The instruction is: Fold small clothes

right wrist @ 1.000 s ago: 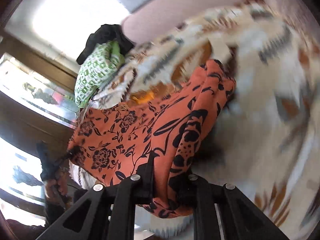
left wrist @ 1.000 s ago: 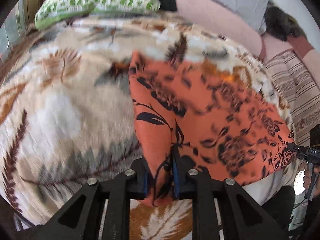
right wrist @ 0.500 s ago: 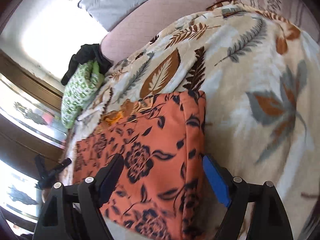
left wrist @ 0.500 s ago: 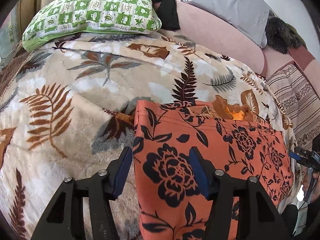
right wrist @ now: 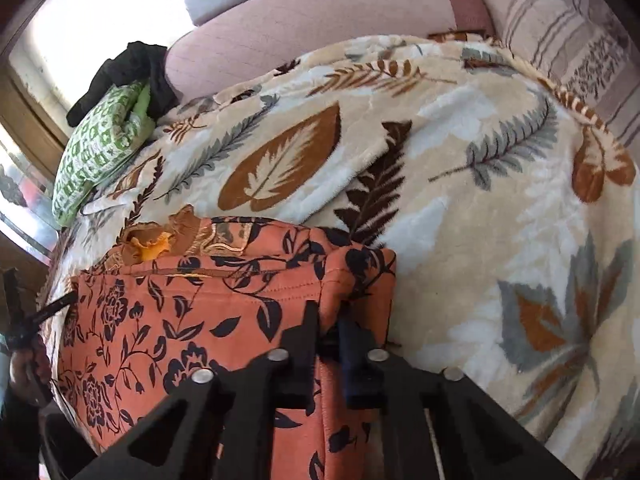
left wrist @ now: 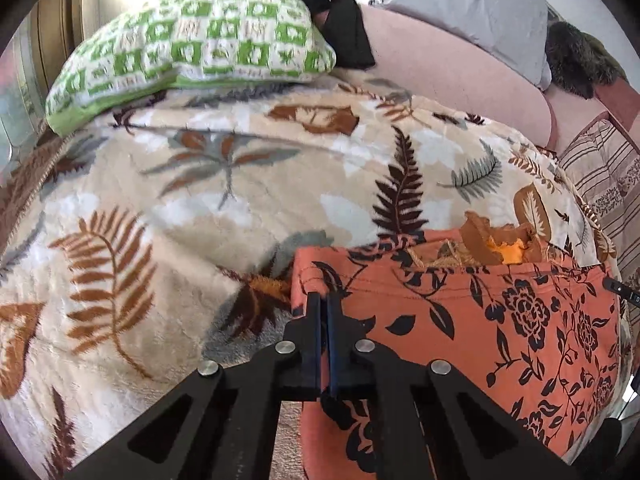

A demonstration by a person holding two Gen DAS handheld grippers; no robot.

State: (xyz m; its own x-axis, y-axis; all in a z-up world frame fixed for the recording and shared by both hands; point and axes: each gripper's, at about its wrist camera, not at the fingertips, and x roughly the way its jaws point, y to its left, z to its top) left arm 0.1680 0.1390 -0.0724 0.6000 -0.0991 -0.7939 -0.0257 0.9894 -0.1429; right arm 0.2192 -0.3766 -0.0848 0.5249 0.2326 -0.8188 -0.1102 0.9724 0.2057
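One orange cloth (left wrist: 500, 320) with a black flower print lies flat on the leaf-patterned blanket (left wrist: 180, 220), at the near edge of the bed. Two grippers work it, one at each far corner.

The left gripper (left wrist: 323, 300) has its two fingers pressed together on the cloth's far left corner, the hem pinched between the pads. The right gripper (right wrist: 327, 320) pinches the far right corner of the cloth (right wrist: 180, 320); a small pucker of fabric bunches up just ahead of its fingertips. Its two fingers sit a little apart, with cloth filling the gap.

Behind the cloth's far hem one more crumpled piece, brown and bright orange (left wrist: 500, 244), touches or tucks under the edge; the view is too blurred there to tell which.

Farther back, one green-and-white checked pillow (left wrist: 192, 44) rests on the blanket at the head of the bed, with one black garment (left wrist: 340, 28) draped over its far side. One pink bolster (right wrist: 320, 28) runs along the back, and one grey pillow (left wrist: 472, 12) leans above it. A striped cover (right wrist: 568, 40) lies to the right of the blanket.

In the right wrist view, the left gripper's tip (right wrist: 56, 304) shows at the cloth's left edge.
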